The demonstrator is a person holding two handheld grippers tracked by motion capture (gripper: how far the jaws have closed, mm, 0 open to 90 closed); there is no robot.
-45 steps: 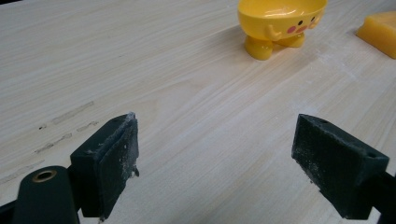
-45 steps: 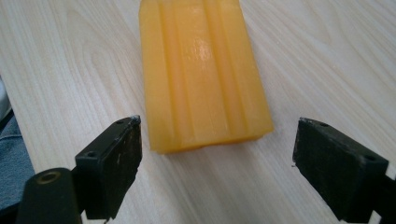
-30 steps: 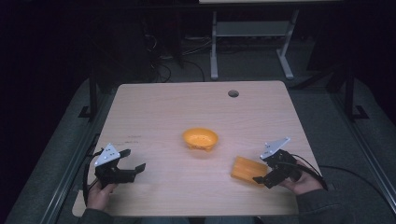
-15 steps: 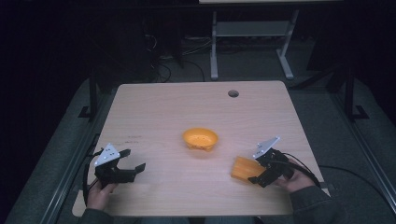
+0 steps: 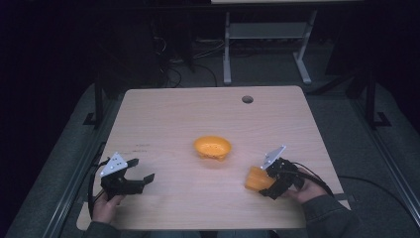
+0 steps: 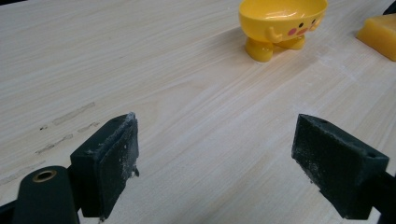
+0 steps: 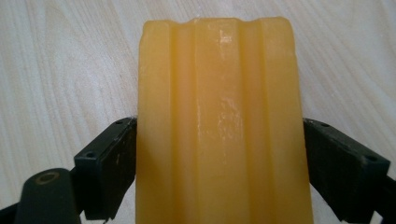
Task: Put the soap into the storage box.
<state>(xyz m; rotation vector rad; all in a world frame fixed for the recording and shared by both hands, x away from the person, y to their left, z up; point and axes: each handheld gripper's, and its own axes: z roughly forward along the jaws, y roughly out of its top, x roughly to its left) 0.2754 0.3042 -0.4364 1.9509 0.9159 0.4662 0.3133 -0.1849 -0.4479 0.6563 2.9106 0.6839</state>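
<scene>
A ridged orange-yellow block (image 7: 219, 116) lies flat on the wooden table (image 5: 168, 124) at the near right. My right gripper (image 7: 219, 172) has one black pad pressed on each long side, shut on it. In the high view the block (image 5: 255, 178) sticks out to the left of that gripper (image 5: 266, 184). A small yellow bowl (image 5: 212, 147) with stubby feet and a painted face stands mid-table. My left gripper (image 5: 142, 179) rests at the near left, open and holding nothing. Its own view shows the bowl (image 6: 282, 18) and the block (image 6: 380, 35) far ahead beyond the gripper (image 6: 215, 163).
A round cable hole (image 5: 247, 99) sits near the table's far edge. Faint dark marks (image 6: 65, 126) streak the wood ahead of the left gripper. A metal stand (image 5: 262, 44) and cables lie on the dark floor behind the table.
The right gripper has slid left toward the block, and its jaws now sit on both sides of it. The left gripper has stayed where it was.
</scene>
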